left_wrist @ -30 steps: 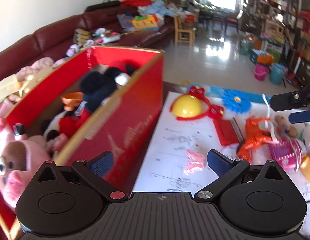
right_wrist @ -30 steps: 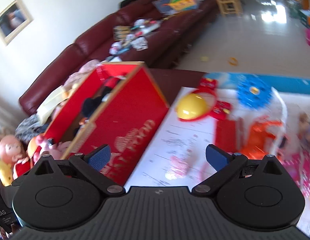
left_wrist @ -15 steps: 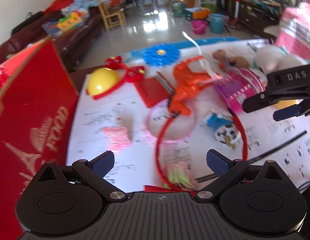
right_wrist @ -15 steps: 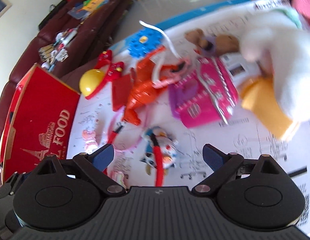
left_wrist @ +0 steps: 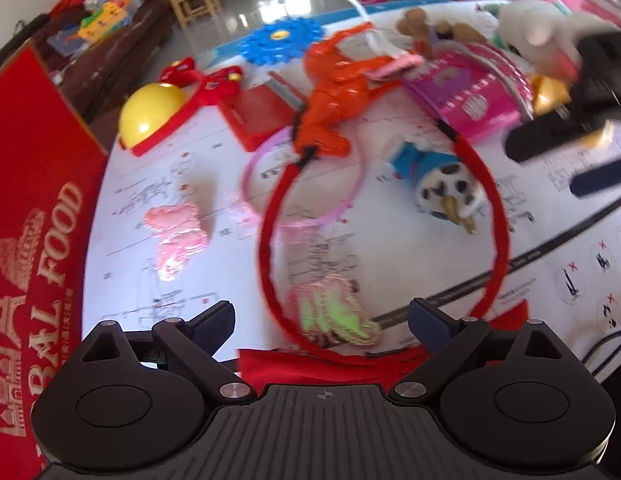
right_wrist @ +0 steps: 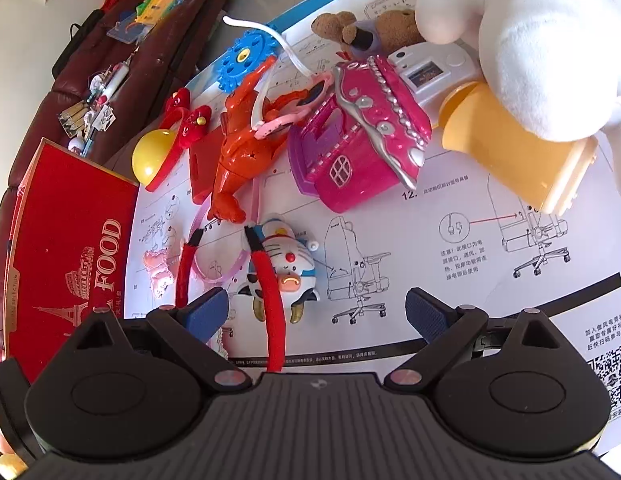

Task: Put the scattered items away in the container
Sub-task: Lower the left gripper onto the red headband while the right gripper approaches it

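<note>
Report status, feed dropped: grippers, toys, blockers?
Left gripper open, empty. Right gripper open, empty. Toys scattered outside red box. Red headband overlies cat figure.

Bare paper [right_wrist: 450,280] lies open right of the cat toy [right_wrist: 284,268]. The red hoop [left_wrist: 390,216] crosses the middle. The red box [left_wrist: 34,216] walls the left; the pink house [right_wrist: 362,140] and plush [right_wrist: 542,40] crowd the far side.

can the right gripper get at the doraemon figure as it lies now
Probably yes. The right gripper is open with the Doraemon figure just ahead of its fingers. One snag: the red headband lies across the figure, so a grasp may catch it too.
</note>
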